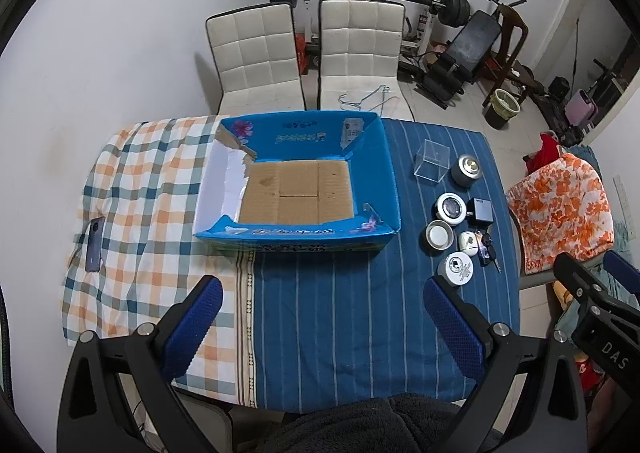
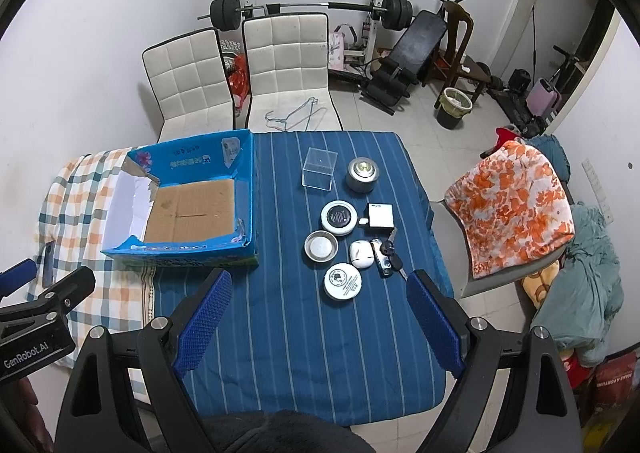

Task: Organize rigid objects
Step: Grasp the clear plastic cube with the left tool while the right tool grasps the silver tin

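Cardboard box (image 1: 296,189), blue and glossy outside with a bare brown corrugated floor, sits open-topped on the table where a checked cloth (image 1: 132,189) meets a blue striped cloth (image 2: 280,313); one flap is torn ragged and another wall shows white.

To its right on the striped cloth lies a tight cluster of small hard things. A clear plastic cube (image 2: 319,167) stands at the far end, just beside a squat round metal tin (image 2: 362,175). Nearer come a round white-rimmed jar with a black lid (image 2: 338,217), a square white box (image 2: 380,216), a shallow metal dish (image 2: 321,246), a smooth white earbud case (image 2: 361,253), a bunch of keys (image 2: 387,257) and a flat round white tin (image 2: 342,281) with printed markings.

Left gripper (image 1: 320,327) hovers above the near table edge, its ribbed blue pads spread wide and holding nothing. Right gripper (image 2: 318,323) hangs likewise over the striped cloth, jaws wide apart, just short of the flat white tin.

A dark phone (image 1: 95,239) lies on the checked cloth.
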Demonstrator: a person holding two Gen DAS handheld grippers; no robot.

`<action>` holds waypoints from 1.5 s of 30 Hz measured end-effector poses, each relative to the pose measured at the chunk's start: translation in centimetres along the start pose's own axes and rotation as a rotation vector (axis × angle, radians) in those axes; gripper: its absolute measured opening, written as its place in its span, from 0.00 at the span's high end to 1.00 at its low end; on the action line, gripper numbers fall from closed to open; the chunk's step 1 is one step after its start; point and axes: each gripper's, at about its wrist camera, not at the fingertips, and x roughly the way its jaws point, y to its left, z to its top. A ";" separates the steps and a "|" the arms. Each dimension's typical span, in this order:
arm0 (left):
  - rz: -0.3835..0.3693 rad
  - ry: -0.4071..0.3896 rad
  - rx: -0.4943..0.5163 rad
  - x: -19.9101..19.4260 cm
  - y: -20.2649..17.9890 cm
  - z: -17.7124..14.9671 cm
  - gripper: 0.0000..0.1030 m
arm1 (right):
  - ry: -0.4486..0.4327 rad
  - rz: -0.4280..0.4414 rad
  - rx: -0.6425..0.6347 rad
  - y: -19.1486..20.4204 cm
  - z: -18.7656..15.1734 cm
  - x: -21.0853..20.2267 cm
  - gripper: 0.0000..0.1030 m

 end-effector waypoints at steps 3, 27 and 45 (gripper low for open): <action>-0.010 -0.006 0.030 1.0 -1.5 1.1 0.00 | 0.023 0.001 0.044 -1.7 0.7 1.6 0.11; -0.036 0.300 0.243 36.5 -23.7 18.8 0.00 | 0.271 0.038 0.319 -17.7 15.4 38.5 0.11; 0.029 0.355 0.167 42.7 -21.3 18.7 0.39 | 0.482 0.195 0.298 -14.4 16.7 48.9 0.11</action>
